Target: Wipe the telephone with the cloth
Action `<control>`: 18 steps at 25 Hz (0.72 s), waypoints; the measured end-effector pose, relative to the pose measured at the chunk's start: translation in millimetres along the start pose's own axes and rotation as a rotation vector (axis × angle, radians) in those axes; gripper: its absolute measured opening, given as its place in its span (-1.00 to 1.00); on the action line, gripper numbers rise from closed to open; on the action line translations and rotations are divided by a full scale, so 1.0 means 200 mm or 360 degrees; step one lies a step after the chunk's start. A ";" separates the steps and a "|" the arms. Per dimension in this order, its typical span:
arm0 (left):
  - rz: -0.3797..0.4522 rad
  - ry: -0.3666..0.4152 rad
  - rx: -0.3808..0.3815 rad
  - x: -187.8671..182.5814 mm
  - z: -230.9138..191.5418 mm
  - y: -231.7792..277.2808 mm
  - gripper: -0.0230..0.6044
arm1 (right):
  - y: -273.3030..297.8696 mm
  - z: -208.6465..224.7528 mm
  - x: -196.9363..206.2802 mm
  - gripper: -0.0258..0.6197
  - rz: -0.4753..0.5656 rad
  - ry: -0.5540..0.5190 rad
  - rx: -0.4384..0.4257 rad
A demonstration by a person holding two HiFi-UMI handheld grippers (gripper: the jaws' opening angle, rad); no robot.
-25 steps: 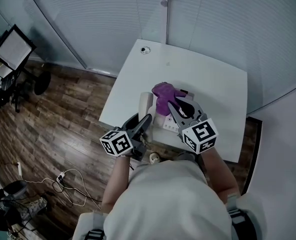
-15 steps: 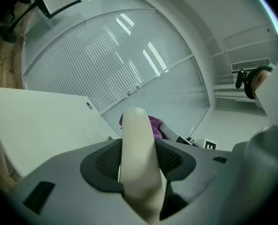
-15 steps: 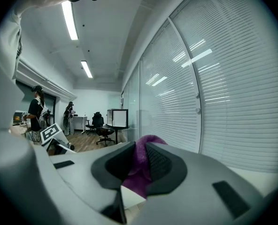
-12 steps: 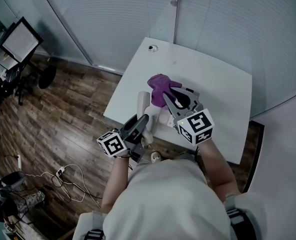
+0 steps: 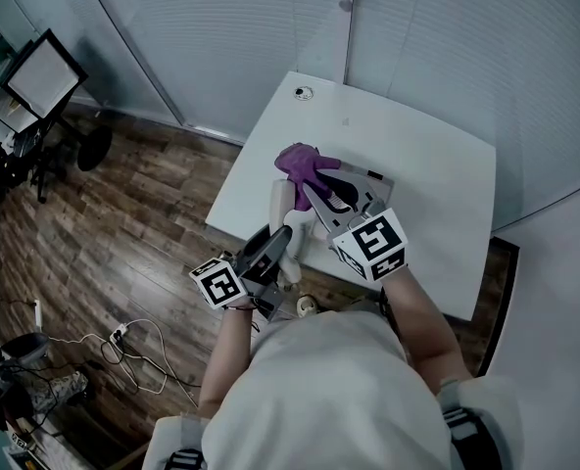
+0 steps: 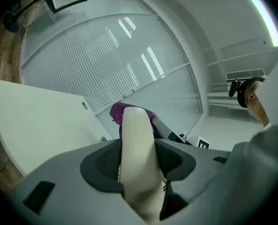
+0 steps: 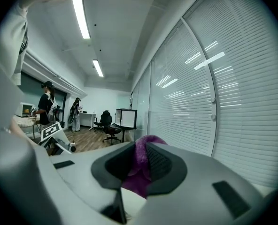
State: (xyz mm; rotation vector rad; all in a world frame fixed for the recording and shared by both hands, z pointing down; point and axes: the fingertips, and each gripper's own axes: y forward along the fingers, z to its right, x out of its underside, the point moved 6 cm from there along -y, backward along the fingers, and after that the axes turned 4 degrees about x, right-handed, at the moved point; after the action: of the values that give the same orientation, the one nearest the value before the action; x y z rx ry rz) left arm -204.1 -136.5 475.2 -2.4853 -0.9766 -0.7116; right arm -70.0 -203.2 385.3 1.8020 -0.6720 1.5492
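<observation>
Left gripper view | left gripper (image 6: 139, 161) clamps cream plastic handset (image 6: 136, 125) steady for wiping | right gripper (image 7: 140, 165) pinches purple cloth (image 7: 143, 146) at its tip | white table (image 5: 417, 164), left edge

Your left gripper (image 5: 278, 245) held close in front of you, jaws clamped on the handset (image 6: 137, 139), your right gripper (image 5: 316, 192) reaching further ahead, jaws pinching the cloth (image 5: 300, 161)
</observation>
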 end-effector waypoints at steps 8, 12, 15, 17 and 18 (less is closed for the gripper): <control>-0.0027 0.0001 0.0004 0.01 -0.01 0.01 -0.21 | 0.01 -0.05 0.00 -0.67 0.0000 -0.0001 -0.0057; -0.0027 -0.0001 0.0001 0.00 0.00 0.00 -0.21 | 0.01 -0.07 -0.01 -0.67 -0.0007 0.0001 -0.0079; -0.0026 0.0000 -0.0003 0.01 0.00 0.01 -0.21 | 0.00 -0.08 0.00 -0.67 -0.0015 -0.0002 -0.0095; -0.0025 0.0001 -0.0006 0.01 0.00 0.01 -0.21 | 0.00 -0.09 0.01 -0.67 -0.0018 0.0000 -0.0105; -0.0022 0.0000 -0.0009 0.00 -0.01 0.01 -0.21 | -0.01 -0.09 0.01 -0.67 -0.0020 0.0000 -0.0111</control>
State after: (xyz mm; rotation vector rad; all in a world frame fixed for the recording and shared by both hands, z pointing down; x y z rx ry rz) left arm -203.1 -137.4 476.5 -2.4854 -0.9940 -0.7198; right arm -80.8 -188.1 389.5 1.7516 -0.7048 1.4989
